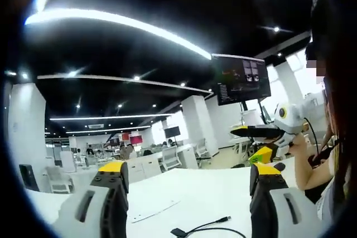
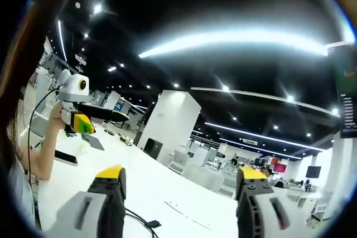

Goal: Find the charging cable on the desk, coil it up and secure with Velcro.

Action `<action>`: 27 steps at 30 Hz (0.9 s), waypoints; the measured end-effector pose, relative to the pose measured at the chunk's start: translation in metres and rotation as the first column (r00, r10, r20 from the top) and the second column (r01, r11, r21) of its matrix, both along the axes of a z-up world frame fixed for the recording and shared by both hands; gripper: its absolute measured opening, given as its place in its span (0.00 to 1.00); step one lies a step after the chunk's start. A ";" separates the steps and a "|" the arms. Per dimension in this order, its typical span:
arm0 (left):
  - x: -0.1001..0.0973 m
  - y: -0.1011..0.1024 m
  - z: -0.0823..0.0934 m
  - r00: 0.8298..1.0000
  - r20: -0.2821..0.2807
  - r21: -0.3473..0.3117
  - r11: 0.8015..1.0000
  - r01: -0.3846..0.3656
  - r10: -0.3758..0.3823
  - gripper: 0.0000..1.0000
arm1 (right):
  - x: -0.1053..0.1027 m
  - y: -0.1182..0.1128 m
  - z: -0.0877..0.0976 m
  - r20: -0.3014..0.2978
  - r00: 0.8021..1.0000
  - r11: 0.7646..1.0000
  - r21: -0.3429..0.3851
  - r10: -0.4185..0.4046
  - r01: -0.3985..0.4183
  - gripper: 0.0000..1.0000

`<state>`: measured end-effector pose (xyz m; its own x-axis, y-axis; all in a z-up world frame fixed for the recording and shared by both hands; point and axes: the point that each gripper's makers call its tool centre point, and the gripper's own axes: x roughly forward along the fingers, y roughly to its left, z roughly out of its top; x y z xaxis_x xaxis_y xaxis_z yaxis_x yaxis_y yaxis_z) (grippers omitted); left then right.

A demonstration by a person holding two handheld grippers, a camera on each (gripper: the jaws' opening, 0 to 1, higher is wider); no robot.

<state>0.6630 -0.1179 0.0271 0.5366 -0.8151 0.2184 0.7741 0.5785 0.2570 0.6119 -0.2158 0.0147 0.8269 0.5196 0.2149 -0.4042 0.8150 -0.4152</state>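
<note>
Black charging cable lies on the white desk between and just ahead of the left gripper's spread, empty jaws; the right gripper, also agape, should dip lower first.

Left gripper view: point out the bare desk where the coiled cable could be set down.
The white desk is bare between the open left gripper and the far edge. A pale strip borders it left. The black charging cable crowds the near edge. The right gripper hangs at the desk's right end.
</note>
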 end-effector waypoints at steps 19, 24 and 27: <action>0.007 0.038 -0.002 1.000 -0.007 0.045 0.999 0.016 -0.016 0.89 | 0.000 0.010 -0.001 0.007 0.998 0.997 -0.043 0.062 -0.061 0.79; 0.006 0.035 -0.001 1.000 0.001 0.047 0.999 0.021 -0.021 0.89 | 0.000 0.012 -0.002 0.004 0.997 0.996 -0.057 0.075 -0.075 0.78; 0.007 0.035 -0.001 1.000 0.014 0.058 0.998 0.015 -0.016 0.89 | 0.001 0.013 -0.002 0.003 0.997 0.995 -0.059 0.080 -0.080 0.78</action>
